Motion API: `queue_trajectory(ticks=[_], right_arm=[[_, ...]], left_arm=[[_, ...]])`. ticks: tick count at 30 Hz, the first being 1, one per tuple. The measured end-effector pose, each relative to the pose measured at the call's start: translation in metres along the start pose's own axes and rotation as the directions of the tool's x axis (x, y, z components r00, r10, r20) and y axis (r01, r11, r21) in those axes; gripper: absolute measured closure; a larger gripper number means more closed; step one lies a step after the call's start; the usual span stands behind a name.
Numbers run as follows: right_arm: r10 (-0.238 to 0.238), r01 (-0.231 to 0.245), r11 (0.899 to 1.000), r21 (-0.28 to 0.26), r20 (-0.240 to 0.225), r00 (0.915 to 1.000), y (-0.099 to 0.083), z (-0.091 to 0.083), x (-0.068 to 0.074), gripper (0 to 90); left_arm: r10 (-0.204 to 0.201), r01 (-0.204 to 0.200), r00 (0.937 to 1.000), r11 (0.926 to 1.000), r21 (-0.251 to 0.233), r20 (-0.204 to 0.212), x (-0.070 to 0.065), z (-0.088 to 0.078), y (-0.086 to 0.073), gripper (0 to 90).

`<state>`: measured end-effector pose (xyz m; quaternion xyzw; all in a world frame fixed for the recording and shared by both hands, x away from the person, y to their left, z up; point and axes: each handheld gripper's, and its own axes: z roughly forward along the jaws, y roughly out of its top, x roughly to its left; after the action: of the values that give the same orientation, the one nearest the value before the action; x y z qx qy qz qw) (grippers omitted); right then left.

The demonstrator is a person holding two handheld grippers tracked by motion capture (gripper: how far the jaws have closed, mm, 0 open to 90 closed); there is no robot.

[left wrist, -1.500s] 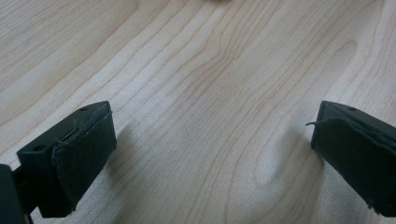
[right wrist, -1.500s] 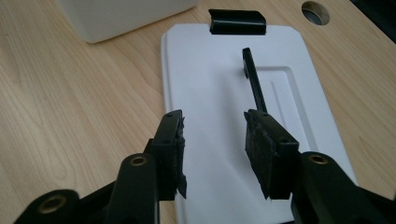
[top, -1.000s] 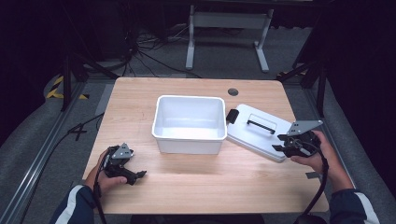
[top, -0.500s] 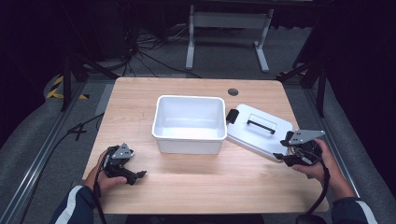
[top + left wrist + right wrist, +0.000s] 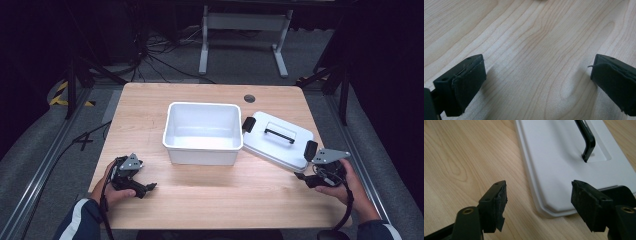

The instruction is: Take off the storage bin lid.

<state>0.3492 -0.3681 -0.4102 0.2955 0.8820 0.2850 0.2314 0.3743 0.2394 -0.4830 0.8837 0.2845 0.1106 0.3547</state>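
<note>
1. Right hand-held gripper [image 5: 306, 178], lower right of the high view: jaws spread, having just been opening; nothing pinched. Near corner of the flat white plastic lid with the black bar handle [image 5: 564, 162] between the pads [image 5: 499, 202] in the right gripper view, but untouched, a clear gap on either side.
2. Lid [image 5: 278, 141] lying flat on the light wooden worktop [image 5: 150, 120], right of centre in the high view, handle up, close against the right wall of the open white rectangular plastic tub [image 5: 202, 131]. Probably parked there to leave the tub open and the handle free for a grasp from above.
3. Tub at the centre of the high view, upright, nothing visible inside.
4. Left hand-held gripper [image 5: 145, 189], lower left of the high view, well apart from tub and lid: jaws spread wide over bare wood in the left gripper view [image 5: 536, 72], holding nothing. Likely kept low and aside so as not to get in the way.
5. Judged step: a release or re-aiming at the lid's corner, no grip yet.
</note>
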Motion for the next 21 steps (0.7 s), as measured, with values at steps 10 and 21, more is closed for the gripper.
queue_trajectory(ticks=[10, 21], right_arm=[[0.06, -0.06, 0.998, -0.03, -0.006, 0.9982, -0.027, 0.008, 0.007, 26.7], [0.177, -0.177, 0.983, -0.058, 0.002, 0.9842, -0.057, 0.015, 0.01, 22.8]], left_arm=[[0.001, -0.001, 1.0, 1.0, -0.001, 0.0, 0.0, 0.0, 0.0, 0.5], [-0.004, 0.004, 1.0, 1.0, -0.002, 0.003, 0.0, 0.0, 0.0, 0.3]])
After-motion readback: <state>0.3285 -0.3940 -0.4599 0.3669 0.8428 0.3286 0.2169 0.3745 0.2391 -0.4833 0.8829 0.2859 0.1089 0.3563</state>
